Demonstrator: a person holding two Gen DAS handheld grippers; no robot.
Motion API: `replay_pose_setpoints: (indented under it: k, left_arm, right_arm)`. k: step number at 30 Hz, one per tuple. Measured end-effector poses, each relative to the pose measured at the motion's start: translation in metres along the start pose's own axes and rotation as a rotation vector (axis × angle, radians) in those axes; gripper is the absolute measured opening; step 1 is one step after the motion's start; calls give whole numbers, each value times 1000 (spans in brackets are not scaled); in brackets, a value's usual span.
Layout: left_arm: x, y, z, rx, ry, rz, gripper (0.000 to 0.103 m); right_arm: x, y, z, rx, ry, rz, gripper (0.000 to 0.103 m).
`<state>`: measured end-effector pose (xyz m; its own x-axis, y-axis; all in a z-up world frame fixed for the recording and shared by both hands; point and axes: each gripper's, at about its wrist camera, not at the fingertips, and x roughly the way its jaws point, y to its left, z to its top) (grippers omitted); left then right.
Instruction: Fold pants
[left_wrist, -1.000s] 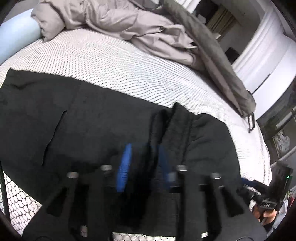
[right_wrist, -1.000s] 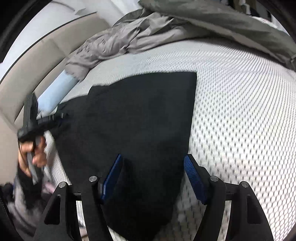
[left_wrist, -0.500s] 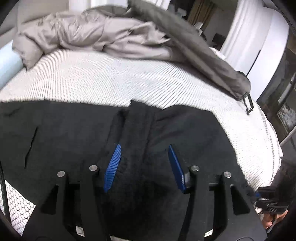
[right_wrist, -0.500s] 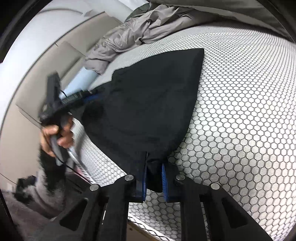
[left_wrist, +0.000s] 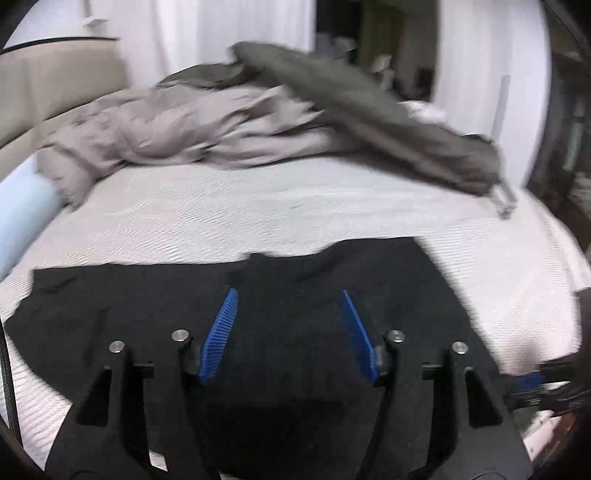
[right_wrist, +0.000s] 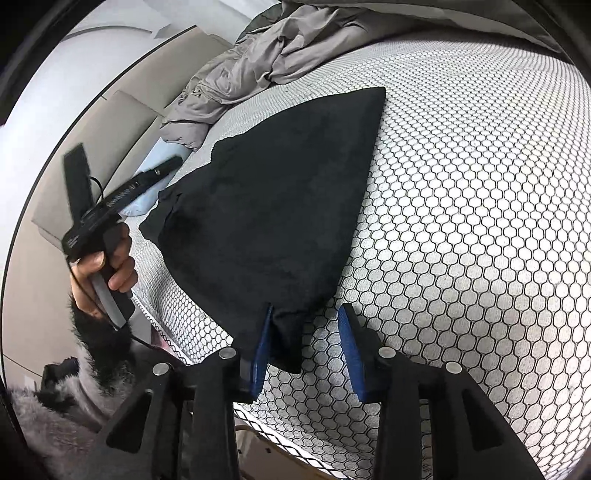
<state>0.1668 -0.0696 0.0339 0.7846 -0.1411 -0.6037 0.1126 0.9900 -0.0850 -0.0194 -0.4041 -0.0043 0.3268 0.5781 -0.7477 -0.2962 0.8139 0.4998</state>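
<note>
Above the near part of the black pants (left_wrist: 295, 332), the left gripper (left_wrist: 288, 328) is seen with its blue pads (left_wrist: 218, 336) well apart and its jaws opening; the fabric lies beneath and between them, but no pad is pressed on it. The pants are spread flat on the bed (left_wrist: 258, 210), whose cover is white with a dark honeycomb pattern. Beyond the pants, at the far side of the bed, a crumpled grey duvet (left_wrist: 192, 129) is heaped, and a darker grey blanket (left_wrist: 369, 118) is laid over it towards the right. A pale blue pillow (left_wrist: 22, 218) is seen left of the pants, at the bed's edge. This view is blurred by motion.

At the narrow near end of the pants (right_wrist: 280, 206), the right gripper (right_wrist: 306, 354) is seen with its jaws opening. The tip of the cloth lies between the pads (right_wrist: 349, 354) and hangs against the left one, while the right pad stands clear of it over the bed cover (right_wrist: 461, 221). From that tip the pants widen away across the bed to a far corner. Left of the pants, the left gripper (right_wrist: 162, 170) is held by a hand (right_wrist: 107, 269) with a dark sleeve, off the bed's edge. Beyond the pants the grey duvet (right_wrist: 251, 70) is bunched against a beige headboard (right_wrist: 122, 110).
</note>
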Motion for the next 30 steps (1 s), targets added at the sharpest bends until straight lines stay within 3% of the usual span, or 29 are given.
replay_pose_setpoints:
  k: [4, 7, 8, 9, 11, 14, 19, 21, 24, 25, 27, 30]
  left_arm:
    - [26, -66, -11, 96, 104, -236, 65]
    - [57, -111, -27, 169, 255, -375, 65]
    - [69, -121, -32, 192, 307, -369, 65]
    - [80, -129, -41, 209, 353, -319, 65]
    - [91, -128, -43, 182, 352, -282, 64]
    - [91, -126, -39, 142, 343, -246, 64]
    - [87, -110, -31, 79, 321, -220, 64]
    - [74, -105, -29, 83, 281, -225, 64]
    - [44, -117, -40, 182, 231, -284, 67]
    - [38, -123, -46, 225, 227, -303, 69]
    - [31, -138, -62, 331, 242, -318, 72]
    - [33, -151, -87, 414, 244, -265, 73]
  right_arm:
    - [4, 1, 2, 22, -3, 32, 42]
    - [3, -2, 4, 37, -20, 55, 42]
    - [3, -1, 5, 29, -39, 46, 33]
    - [4, 1, 4, 4, -44, 41, 14]
    - [10, 2, 1, 0, -24, 34, 7]
    - [12, -2, -11, 37, 18, 100, 3]
    - [3, 0, -24, 10, 117, 68, 6]
    - [-25, -4, -19, 15, 16, 25, 16]
    - [-53, -12, -9, 55, -132, 62, 37]
    - [-54, -13, -6, 62, -151, 64, 38]
    - [-42, -12, 1, 67, -140, 51, 40]
    - [-6, -11, 12, 72, -63, 25, 41]
